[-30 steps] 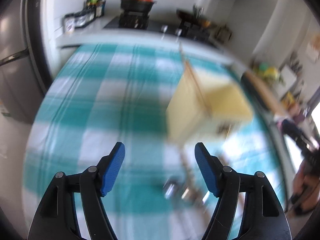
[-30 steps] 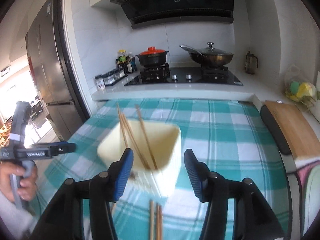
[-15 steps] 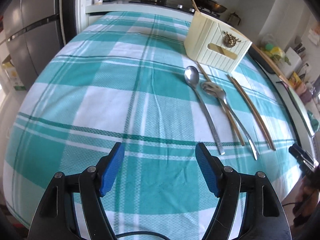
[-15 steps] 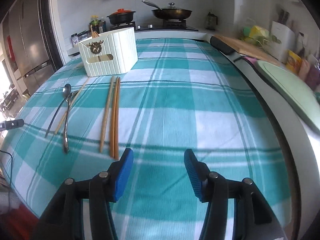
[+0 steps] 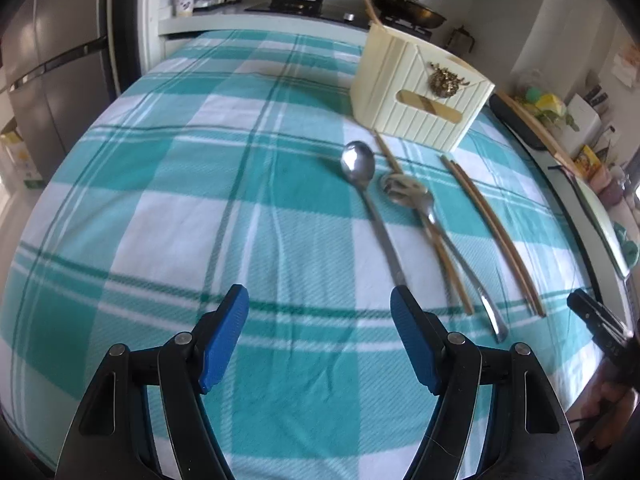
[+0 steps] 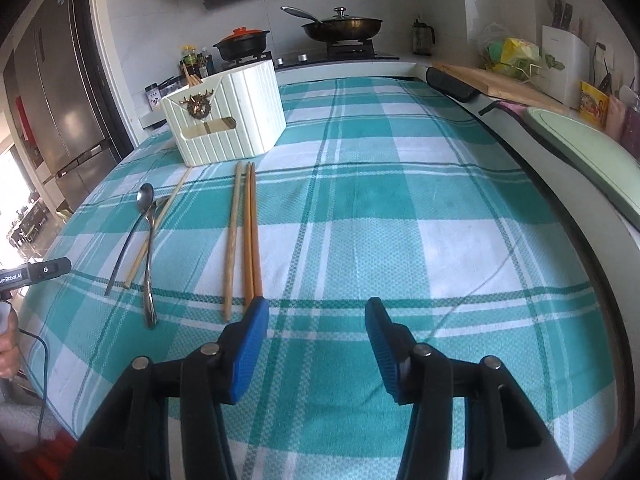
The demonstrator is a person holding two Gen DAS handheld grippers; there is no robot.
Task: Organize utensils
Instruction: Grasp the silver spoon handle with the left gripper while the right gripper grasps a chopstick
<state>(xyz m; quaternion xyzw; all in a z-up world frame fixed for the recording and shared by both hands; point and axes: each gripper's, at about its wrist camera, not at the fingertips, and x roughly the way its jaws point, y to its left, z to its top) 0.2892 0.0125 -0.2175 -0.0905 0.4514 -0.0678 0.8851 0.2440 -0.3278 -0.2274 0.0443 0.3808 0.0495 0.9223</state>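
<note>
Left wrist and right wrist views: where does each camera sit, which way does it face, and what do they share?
Left wrist: on the left gripper, looking down the checked tablecloth toward the stove; blue fingers apart, empty.
Right wrist: on the right gripper, facing the stove from the table's other side; jaws just closing, empty; a hand shows at left.
Shared: cream utensil box, two spoons, loose chopsticks.

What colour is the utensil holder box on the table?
Cream, with vertical ribbing and a small brass ornament on its front; the utensil holder box shows best in the right wrist view.
</note>
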